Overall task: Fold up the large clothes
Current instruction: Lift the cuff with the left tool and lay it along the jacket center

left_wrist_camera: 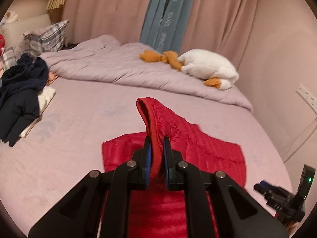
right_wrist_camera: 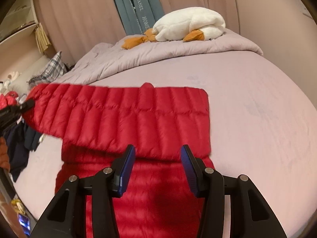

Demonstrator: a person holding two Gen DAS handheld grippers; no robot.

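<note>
A red quilted down jacket [right_wrist_camera: 138, 115] lies on the pale purple bed sheet [right_wrist_camera: 247, 99]. My left gripper [left_wrist_camera: 157, 144] is shut on the cuff of its red sleeve [left_wrist_camera: 152, 119] and holds it lifted above the jacket's body [left_wrist_camera: 208, 150]. In the right wrist view the sleeve stretches across the jacket to the left, where the left gripper [right_wrist_camera: 25, 104] grips its end. My right gripper [right_wrist_camera: 157, 154] is open and empty, just above the jacket's lower part; it also shows in the left wrist view [left_wrist_camera: 285, 194] at the lower right.
A folded grey duvet [left_wrist_camera: 118, 67] lies across the far side of the bed with a white plush goose [left_wrist_camera: 208, 67] on it. Dark clothes [left_wrist_camera: 19, 91] are piled at the left. Plaid pillows [left_wrist_camera: 49, 37] sit beyond. Pink curtains [left_wrist_camera: 118, 6] hang behind.
</note>
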